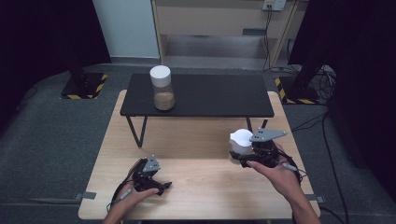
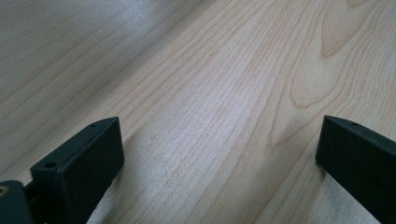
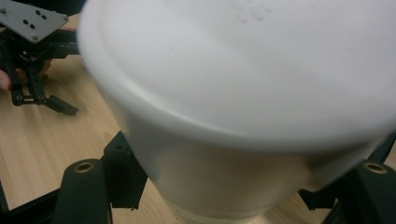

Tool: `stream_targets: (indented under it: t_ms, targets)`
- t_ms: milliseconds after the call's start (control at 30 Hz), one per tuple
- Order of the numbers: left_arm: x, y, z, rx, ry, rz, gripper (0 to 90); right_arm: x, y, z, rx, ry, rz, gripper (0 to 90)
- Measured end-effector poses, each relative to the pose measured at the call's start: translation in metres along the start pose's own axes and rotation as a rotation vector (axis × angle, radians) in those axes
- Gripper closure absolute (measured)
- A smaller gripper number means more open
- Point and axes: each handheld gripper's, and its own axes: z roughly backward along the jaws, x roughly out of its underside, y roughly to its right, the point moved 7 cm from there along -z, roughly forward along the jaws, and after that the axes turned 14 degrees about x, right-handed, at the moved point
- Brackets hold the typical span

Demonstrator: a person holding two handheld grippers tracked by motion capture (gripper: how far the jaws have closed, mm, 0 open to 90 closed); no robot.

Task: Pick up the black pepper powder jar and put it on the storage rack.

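- The white-lidded jar (image 3: 243, 93) sits between my right fingers (image 3: 100, 186), clenched on its body just under the lid; in my right gripper view the lid looms large and blurred, with a pale, sandy band at the jar's bottom edge.
- In the high view the jar (image 1: 240, 141) is at the right side of the wooden table (image 1: 196, 186), in front of the black shelf's right legs, with my right gripper (image 1: 250, 156) wrapped around it and the grey plate on top.
- I cannot tell from the pictures whether the jar's base touches the wood.
- My left gripper (image 1: 161, 186) rests low near the table's front left, well apart from the jar, its fingers (image 2: 84, 163) released and spread wide with only bare wood grain between them.
- My right gripper view also shows that left gripper (image 3: 39, 95) off to the side, fingers pointing down at the wood.
- Farther back, a second jar (image 1: 162, 88) with a white lid and brown filling in its lower part stands upright on the black shelf (image 1: 210, 98), toward its left half.
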Motion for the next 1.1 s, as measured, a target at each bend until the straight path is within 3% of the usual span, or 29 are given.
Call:
stream_targets:
  t_ms: [500,1100]
  targets:
    - [0.0,0.0,0.0,0.0,0.0,0.0,0.0,-0.025,0.005,0.015,-0.015,0.015,-0.007,31.9]
    - [0.0,0.0,0.0,0.0,0.0,0.0,0.0,-0.073,0.013,0.032,-0.016,0.021,0.007,31.9]
